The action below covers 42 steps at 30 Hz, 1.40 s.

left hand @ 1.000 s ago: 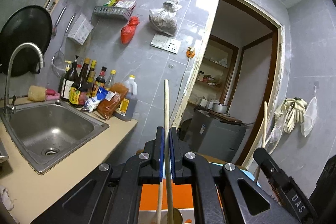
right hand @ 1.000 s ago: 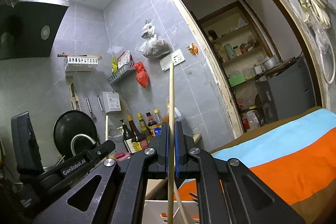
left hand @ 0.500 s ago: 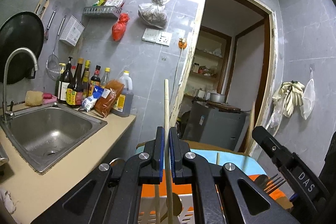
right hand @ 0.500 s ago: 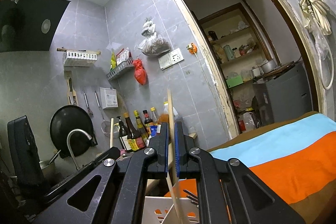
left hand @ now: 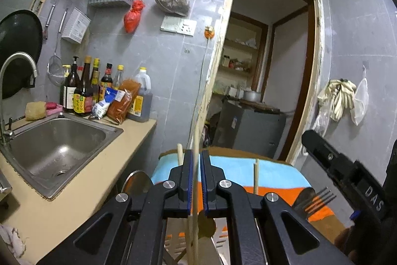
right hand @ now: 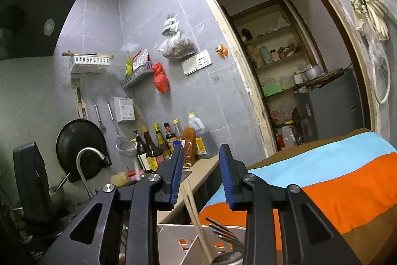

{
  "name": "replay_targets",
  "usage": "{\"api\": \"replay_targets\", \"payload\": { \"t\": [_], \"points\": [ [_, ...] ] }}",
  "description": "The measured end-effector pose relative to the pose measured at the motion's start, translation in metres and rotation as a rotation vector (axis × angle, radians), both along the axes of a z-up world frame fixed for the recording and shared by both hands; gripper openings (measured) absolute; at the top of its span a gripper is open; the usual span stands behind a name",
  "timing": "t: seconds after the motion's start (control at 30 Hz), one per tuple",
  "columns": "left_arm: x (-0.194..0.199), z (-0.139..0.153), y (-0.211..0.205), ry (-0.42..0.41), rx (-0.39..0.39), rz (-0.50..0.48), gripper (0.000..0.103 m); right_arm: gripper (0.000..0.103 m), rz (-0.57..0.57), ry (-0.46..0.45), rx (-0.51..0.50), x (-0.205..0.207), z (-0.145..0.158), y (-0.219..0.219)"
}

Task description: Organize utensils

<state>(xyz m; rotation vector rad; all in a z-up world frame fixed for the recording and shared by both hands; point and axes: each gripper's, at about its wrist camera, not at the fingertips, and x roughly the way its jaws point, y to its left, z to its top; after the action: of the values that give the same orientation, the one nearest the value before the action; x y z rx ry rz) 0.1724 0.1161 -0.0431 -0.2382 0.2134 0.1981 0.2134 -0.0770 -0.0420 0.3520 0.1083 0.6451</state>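
My left gripper (left hand: pixel 196 160) is shut on a thin wooden chopstick (left hand: pixel 197 131) that stands upright between the blue pads and looks blurred. Below it is a white slotted utensil holder (left hand: pixel 177 244) with two more chopsticks (left hand: pixel 256 176) and a fork (left hand: pixel 316 199) sticking up. My right gripper (right hand: pixel 201 160) has its jaws opening, and its pads press on nothing. A chopstick (right hand: pixel 197 217) leans free in the white holder (right hand: pixel 173 234) below them, beside fork tines (right hand: pixel 223 232). The right gripper's black body (left hand: pixel 347 173) shows at the right of the left wrist view.
A steel sink (left hand: pixel 57 148) with a curved tap (left hand: pixel 17 61) sits in the beige counter (left hand: pixel 74 203) on the left, with several sauce bottles (left hand: pixel 84 88) behind it. A blue, orange and brown striped cloth (right hand: pixel 335 178) covers the surface under the holder. A doorway (left hand: pixel 268 66) opens ahead.
The right jaws have parted and let go of their chopstick, which dropped into the holder. The left view has tilted down, showing more of the holder, with its chopstick still gripped.
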Motion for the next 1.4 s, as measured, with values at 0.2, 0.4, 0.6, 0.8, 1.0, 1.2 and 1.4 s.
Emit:
{"api": "replay_targets", "payload": {
  "t": [0.2, 0.4, 0.6, 0.8, 1.0, 1.2, 1.4],
  "points": [
    [-0.002, 0.003, 0.000, 0.057, -0.020, -0.024, 0.019, 0.027, -0.032, 0.047, -0.044, -0.002, 0.007, -0.008],
    [-0.010, 0.014, -0.002, 0.066, -0.040, -0.050, 0.040, 0.036, -0.085, 0.094, -0.086, -0.010, 0.014, -0.022],
    [-0.017, 0.023, -0.011, 0.104, -0.047, -0.095, 0.056, 0.050, -0.117, 0.137, -0.132, -0.021, 0.021, -0.041],
    [-0.028, 0.027, -0.025, 0.156, -0.061, -0.133, 0.080, 0.065, -0.137, 0.177, -0.184, -0.036, 0.025, -0.064],
    [-0.046, 0.029, -0.042, 0.218, -0.059, -0.170, 0.093, 0.085, -0.161, 0.213, -0.240, -0.055, 0.031, -0.089],
    [-0.080, 0.038, -0.062, 0.185, -0.023, -0.140, 0.102, 0.102, -0.183, 0.223, -0.309, -0.086, 0.042, -0.114],
    [-0.108, 0.042, -0.077, 0.194, -0.011, -0.084, 0.102, 0.102, -0.216, 0.235, -0.351, -0.122, 0.049, -0.141]
  ]
}}
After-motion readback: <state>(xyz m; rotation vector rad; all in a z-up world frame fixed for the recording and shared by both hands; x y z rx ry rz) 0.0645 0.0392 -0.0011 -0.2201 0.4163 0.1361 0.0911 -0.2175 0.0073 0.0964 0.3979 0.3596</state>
